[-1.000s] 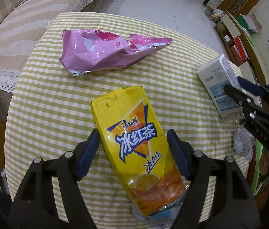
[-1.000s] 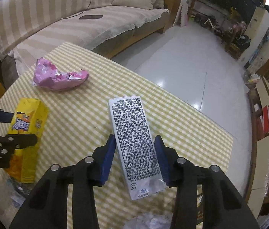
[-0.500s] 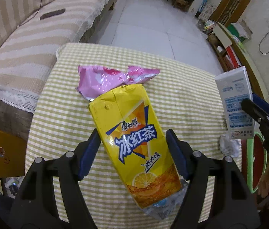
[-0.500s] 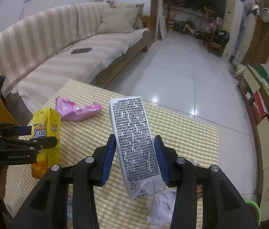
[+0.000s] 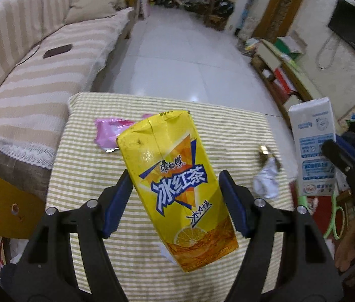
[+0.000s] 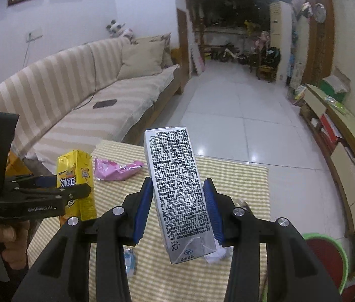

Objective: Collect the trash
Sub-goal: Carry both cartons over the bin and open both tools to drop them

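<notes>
At frame centre, left gripper (image 5: 175,198) fingers clamp the yellow tea carton (image 5: 177,188). Right gripper (image 6: 177,211) fingers clamp the silver carton (image 6: 180,196), above the checked table (image 6: 238,176).

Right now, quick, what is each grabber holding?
Left gripper: closed on the yellow tea carton, lifted off the table.
Right gripper: closed on the silver-white carton, also in the air.

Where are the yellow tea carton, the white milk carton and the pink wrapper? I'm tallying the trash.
yellow tea carton (image 5: 177,183), left wrist view, printed front.
white milk carton (image 6: 180,188), right wrist view, text panel.
pink wrapper (image 6: 117,170), right wrist view, crumpled middle.
</notes>
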The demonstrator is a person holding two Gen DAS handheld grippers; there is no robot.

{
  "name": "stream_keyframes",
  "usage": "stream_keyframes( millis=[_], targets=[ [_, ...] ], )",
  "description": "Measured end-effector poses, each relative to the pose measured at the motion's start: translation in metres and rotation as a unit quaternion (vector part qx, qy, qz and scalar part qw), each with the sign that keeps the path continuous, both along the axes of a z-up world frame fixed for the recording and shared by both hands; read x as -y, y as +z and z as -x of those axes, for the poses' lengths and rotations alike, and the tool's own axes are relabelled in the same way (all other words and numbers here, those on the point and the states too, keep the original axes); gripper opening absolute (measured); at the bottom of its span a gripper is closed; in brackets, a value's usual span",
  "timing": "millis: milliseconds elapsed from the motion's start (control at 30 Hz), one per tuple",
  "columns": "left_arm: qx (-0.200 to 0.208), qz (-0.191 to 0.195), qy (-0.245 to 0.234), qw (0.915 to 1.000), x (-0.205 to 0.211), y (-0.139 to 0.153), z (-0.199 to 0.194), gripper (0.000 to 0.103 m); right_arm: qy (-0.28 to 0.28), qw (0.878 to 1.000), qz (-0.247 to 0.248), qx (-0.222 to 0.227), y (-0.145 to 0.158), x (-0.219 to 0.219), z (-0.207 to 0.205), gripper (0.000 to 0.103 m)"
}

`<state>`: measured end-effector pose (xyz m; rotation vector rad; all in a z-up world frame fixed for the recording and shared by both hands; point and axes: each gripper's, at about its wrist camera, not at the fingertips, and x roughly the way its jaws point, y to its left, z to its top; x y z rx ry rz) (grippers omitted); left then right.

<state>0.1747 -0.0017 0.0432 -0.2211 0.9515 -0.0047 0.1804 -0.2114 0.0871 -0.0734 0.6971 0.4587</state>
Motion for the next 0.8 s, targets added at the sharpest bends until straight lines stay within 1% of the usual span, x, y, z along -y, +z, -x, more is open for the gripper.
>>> stream_keyframes(
  millis=[200,367,600,667,800],
  targets=[
    [0.017,0.011,-0.048,0.9986,0.039,0.012,0.005,0.068,-0.045,0.999,-0.009,0.008,0.011,0.051,0.028,0.040],
    [0.026,0.018,-0.094,0.9951,0.084,0.019,0.004,0.067,-0.089,0.996,-0.014,0.016,0.015,0.097,0.046,0.040],
    [0.038,0.024,-0.172,0.9841,0.163,0.028,0.001,0.067,-0.160,0.987,-0.024,0.018,0.013,0.170,0.067,0.040],
    [0.037,0.034,-0.186,0.9812,0.178,0.028,-0.002,0.067,-0.172,0.985,-0.028,0.014,0.010,0.188,0.070,0.040],
    [0.039,0.033,-0.216,0.9750,0.214,0.027,-0.007,0.067,-0.194,0.981,-0.028,0.007,0.001,0.219,0.077,0.040]
  ],
)
